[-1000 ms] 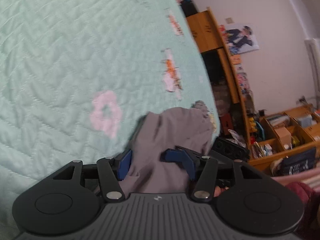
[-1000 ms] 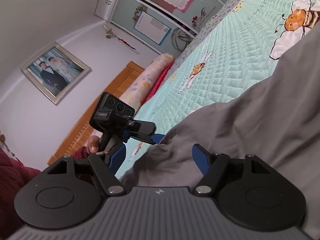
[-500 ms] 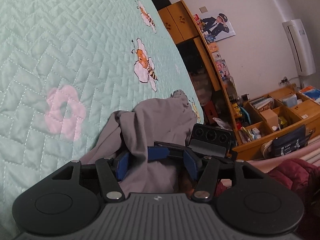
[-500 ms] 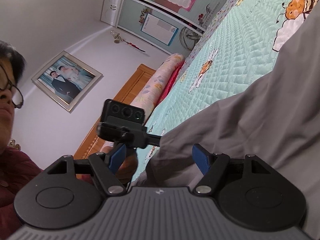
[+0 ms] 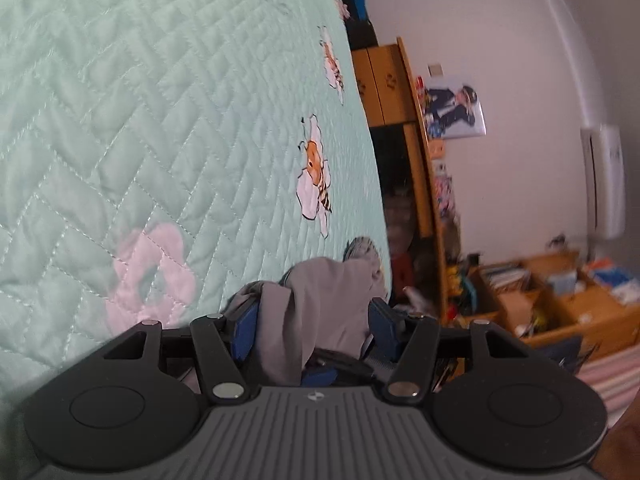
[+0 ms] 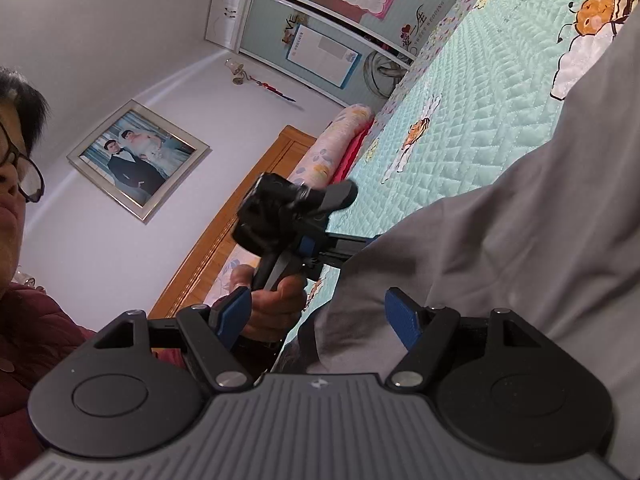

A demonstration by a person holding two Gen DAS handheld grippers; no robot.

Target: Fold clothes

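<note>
A grey garment (image 6: 500,248) lies on the mint-green quilt (image 5: 160,100). In the left wrist view a bunched fold of the grey garment (image 5: 320,304) hangs between the blue pads (image 5: 244,328) of my left gripper (image 5: 313,324), whose jaws stand apart without pressing it. My right gripper (image 6: 320,318) is open, and the garment's edge lies between its pads, near the right pad (image 6: 404,320). The right wrist view also shows the left gripper (image 6: 280,216), held by a hand (image 6: 276,304), its fingers reaching under the garment's edge.
The quilt carries bee and pink flower patches. A wooden cabinet (image 5: 392,88) and open shelves (image 5: 560,292) stand beyond the bed's edge. A wooden headboard (image 6: 224,240) and a rolled pink pillow (image 6: 328,140) lie at the bed's head. A person in a dark red top (image 6: 24,340) is at the left.
The left gripper has sunk and swung, and more grey cloth is bunched between its jaws. In the right wrist view it moved up and right, into the garment's edge. The right gripper stayed put.
</note>
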